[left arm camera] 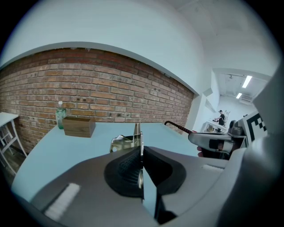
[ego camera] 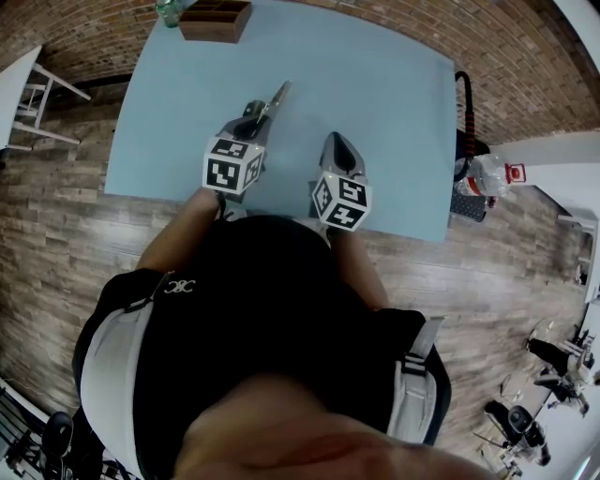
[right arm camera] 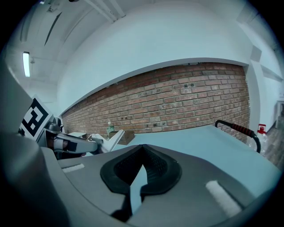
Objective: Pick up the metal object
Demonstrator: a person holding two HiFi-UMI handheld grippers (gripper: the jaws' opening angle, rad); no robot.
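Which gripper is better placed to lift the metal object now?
Left. The left gripper is shut on the metal object, whose thin edge runs between its jaws and pokes out ahead. The right gripper is shut on nothing, alongside it at the blue table.

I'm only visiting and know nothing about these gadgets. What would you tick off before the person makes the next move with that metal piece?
1. Left gripper shut on the metal object: ok. The thin metal sits pinched between its jaws.
2. Metal object lifted off the table: cannot tell. No view shows a gap beneath it.
3. Right gripper free to help: ok. Its jaws are together with nothing between them.
4. The two grippers are apart: ok. The head view shows bare table between them.
5. Wooden box and bottle out of the way: ok. Both stand at the table's far edge.
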